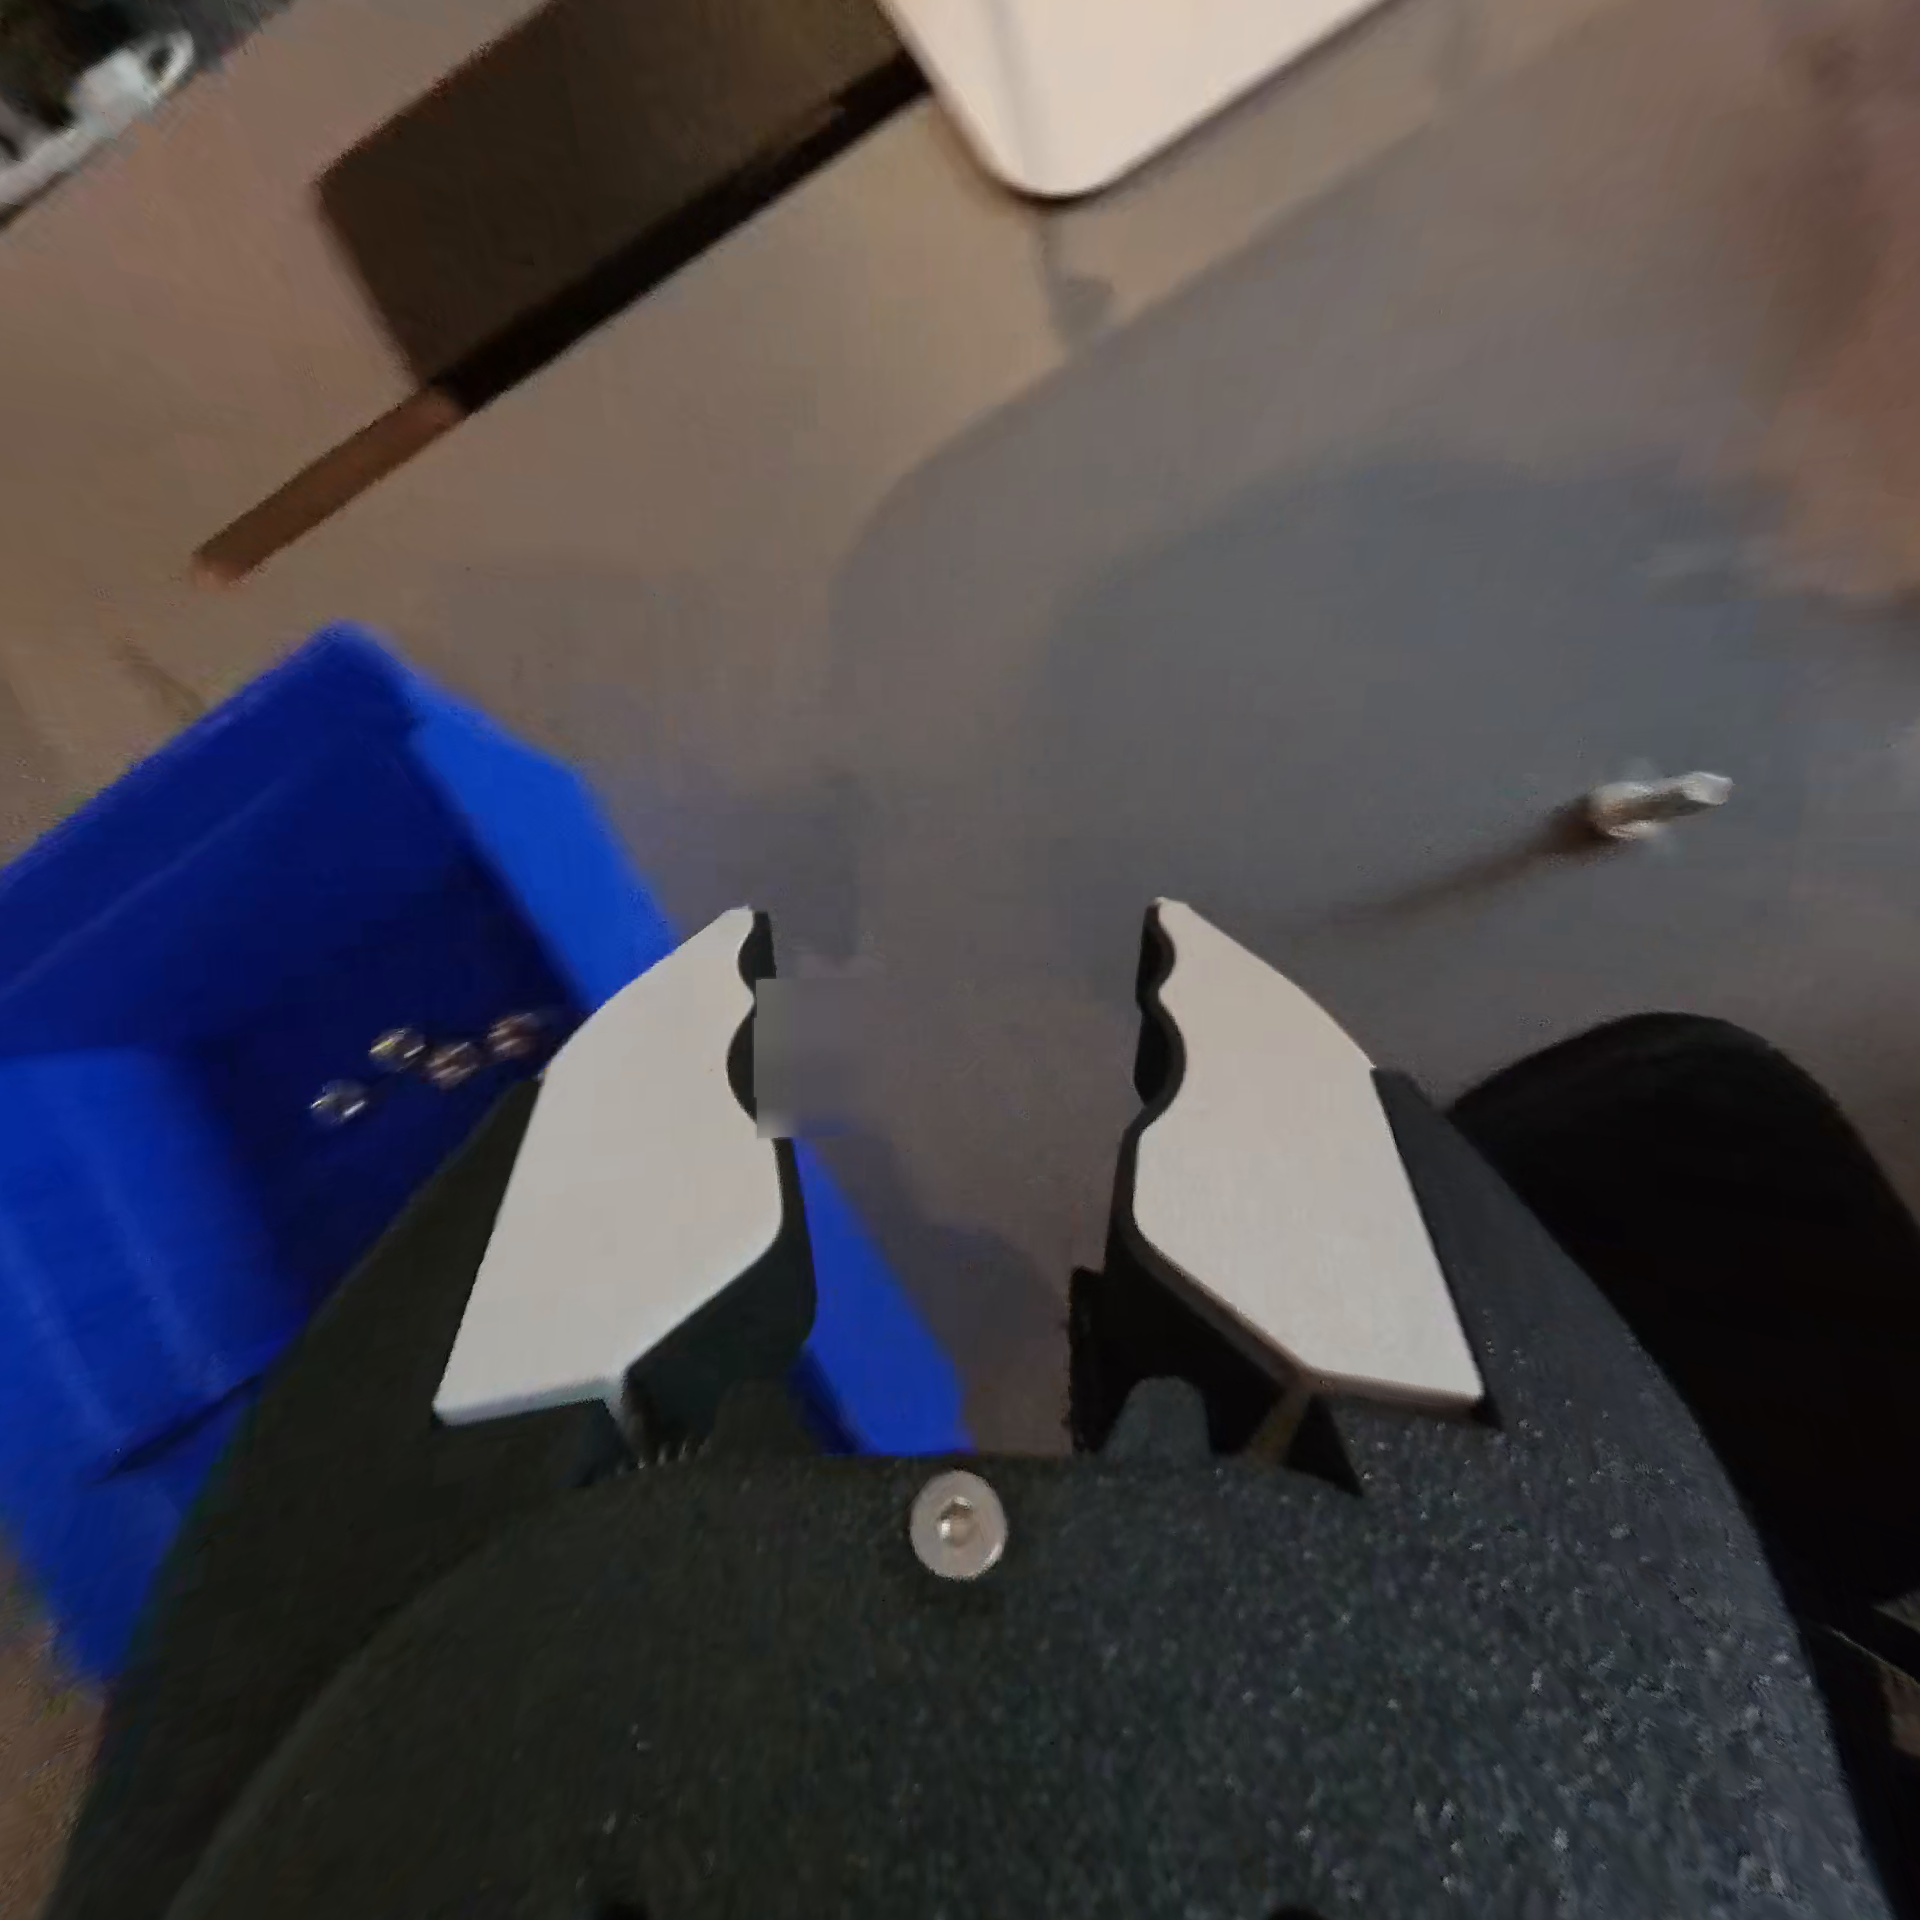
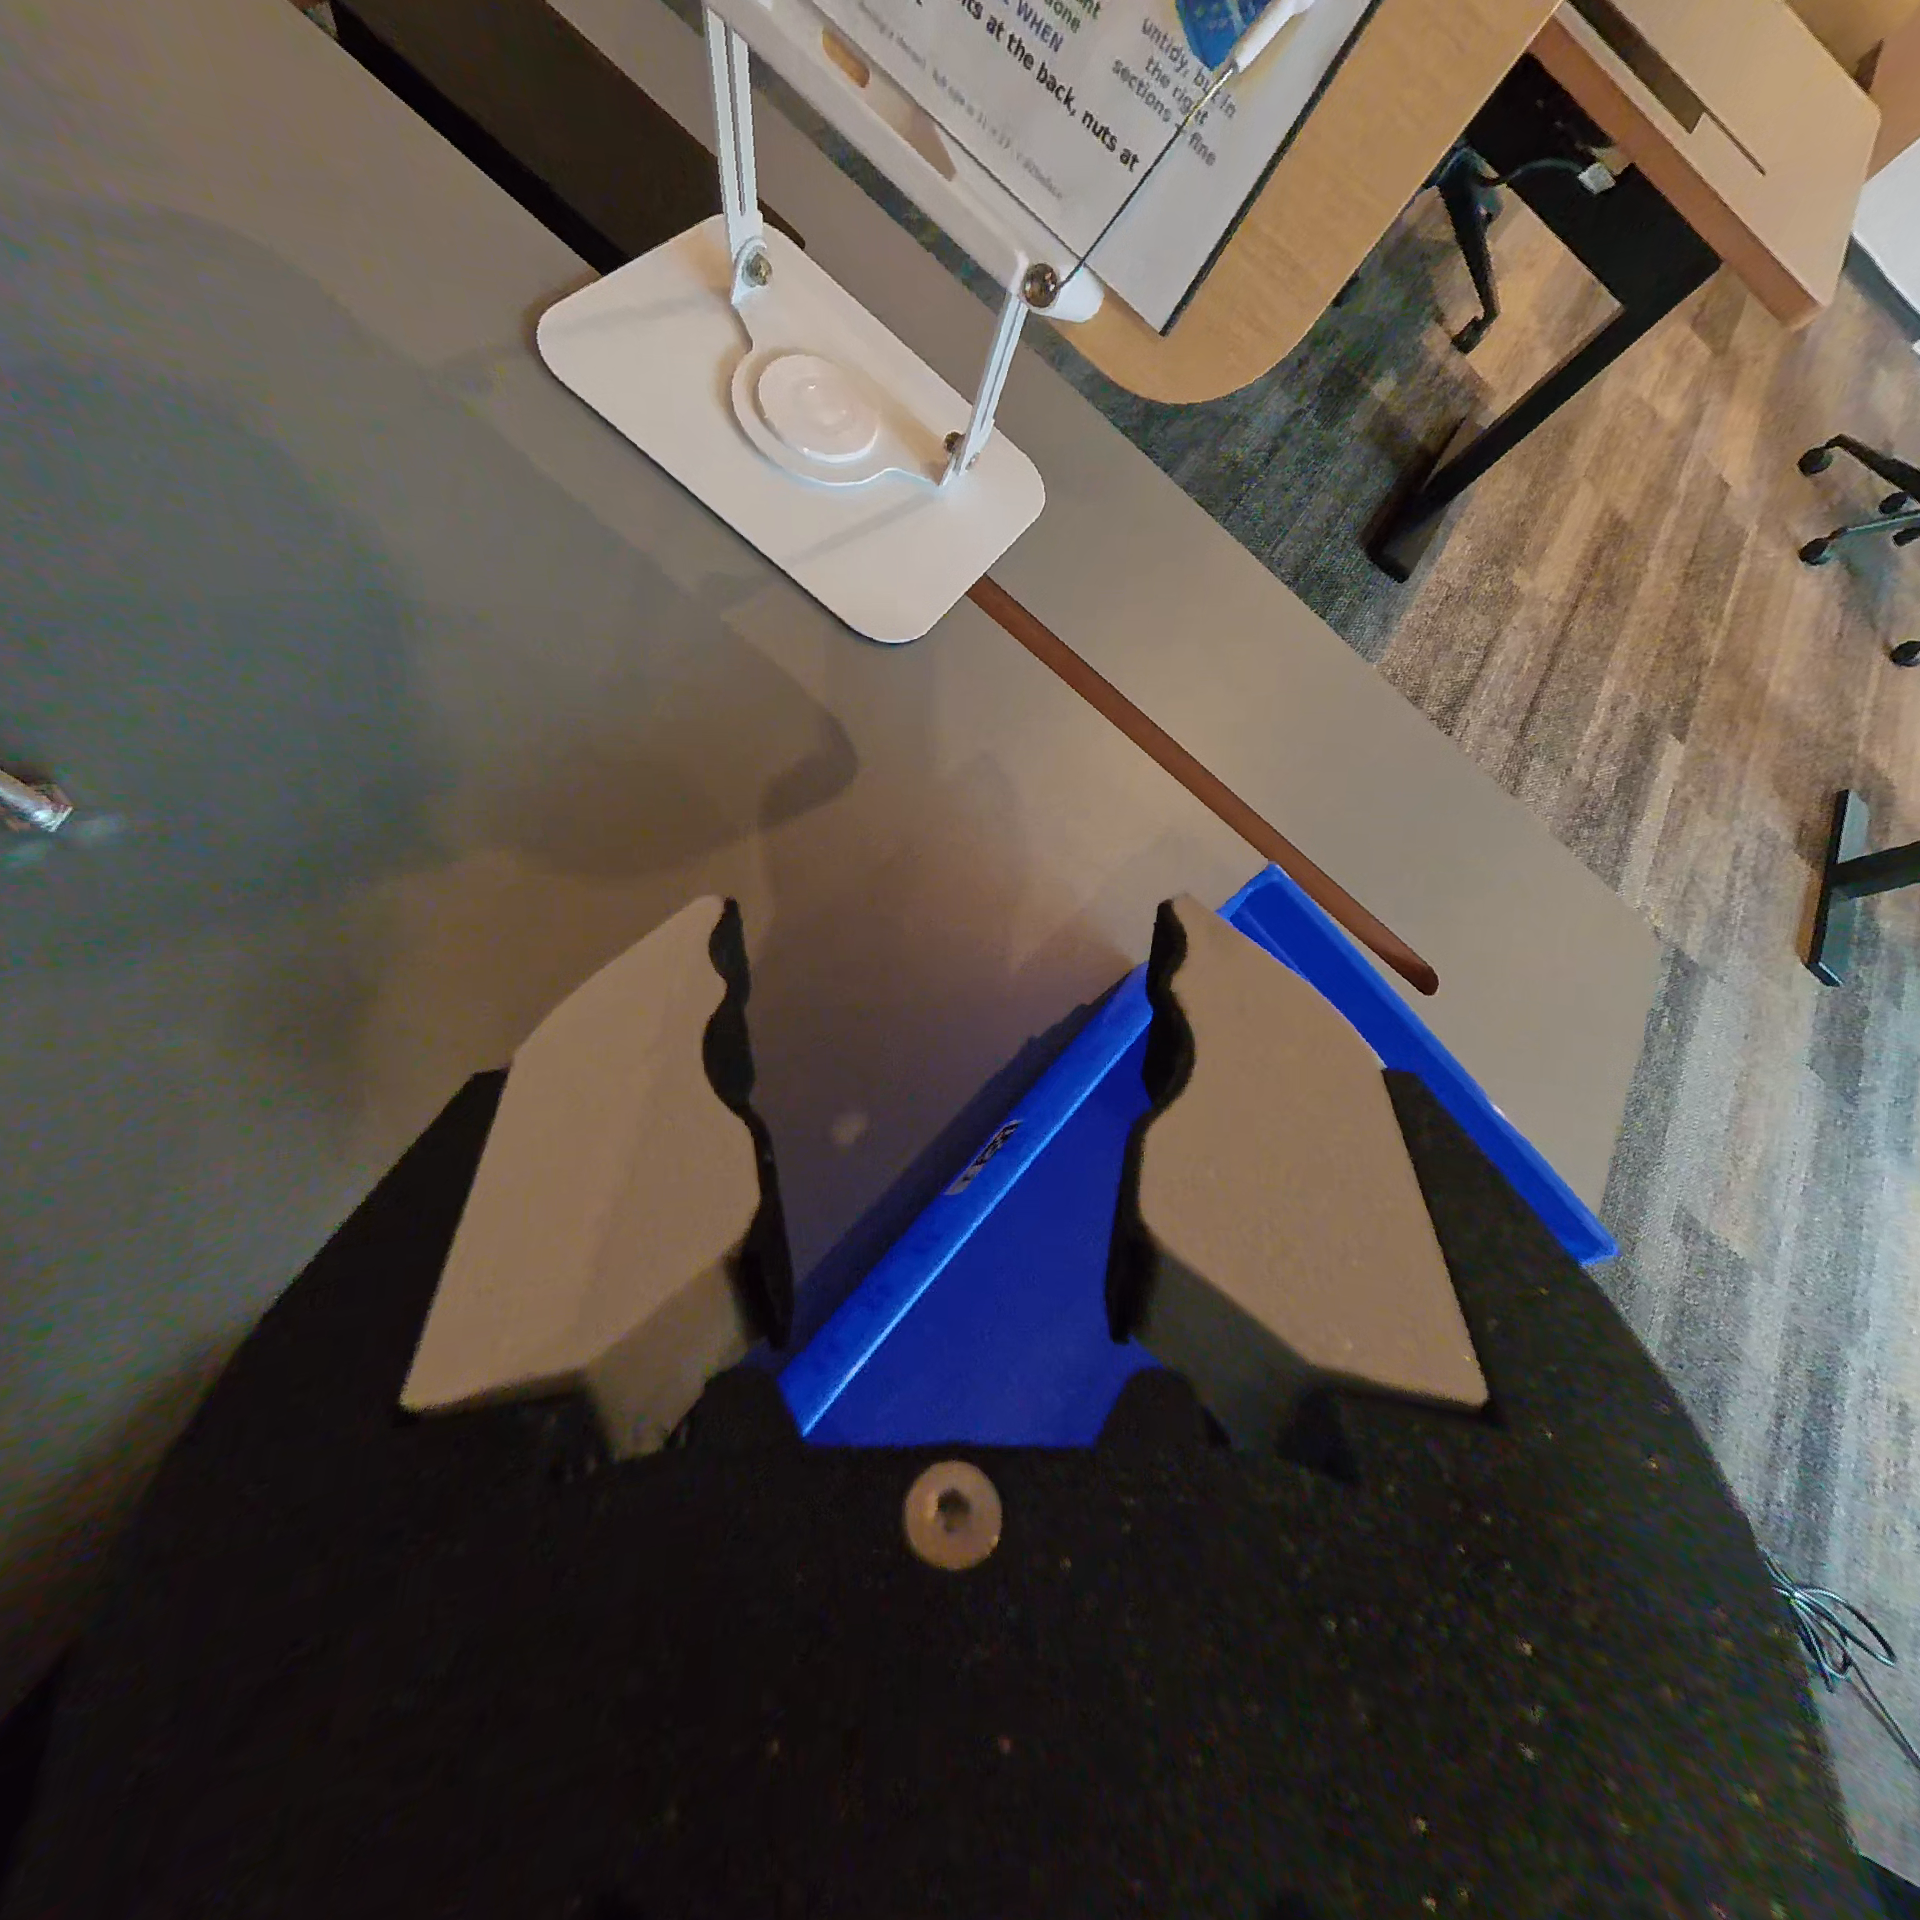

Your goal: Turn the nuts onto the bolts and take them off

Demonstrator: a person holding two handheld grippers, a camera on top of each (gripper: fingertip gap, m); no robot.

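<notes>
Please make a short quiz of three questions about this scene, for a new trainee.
1. True or false: the left gripper holds a nut.
2. Where are the loose nuts? A) in the blue bin B) on the white stand base C) between the right gripper fingers
3. Fill in: the bolt lies on the grey ____.

Key: 1 false, its jaws stand open and empty; 2 A; 3 table.

Motion blur smears the nuts [image 1: 436,1060] in the blue bin [image 1: 208,935]; the bolt [image 2: 31,805], perhaps, is edge-cropped.
</notes>
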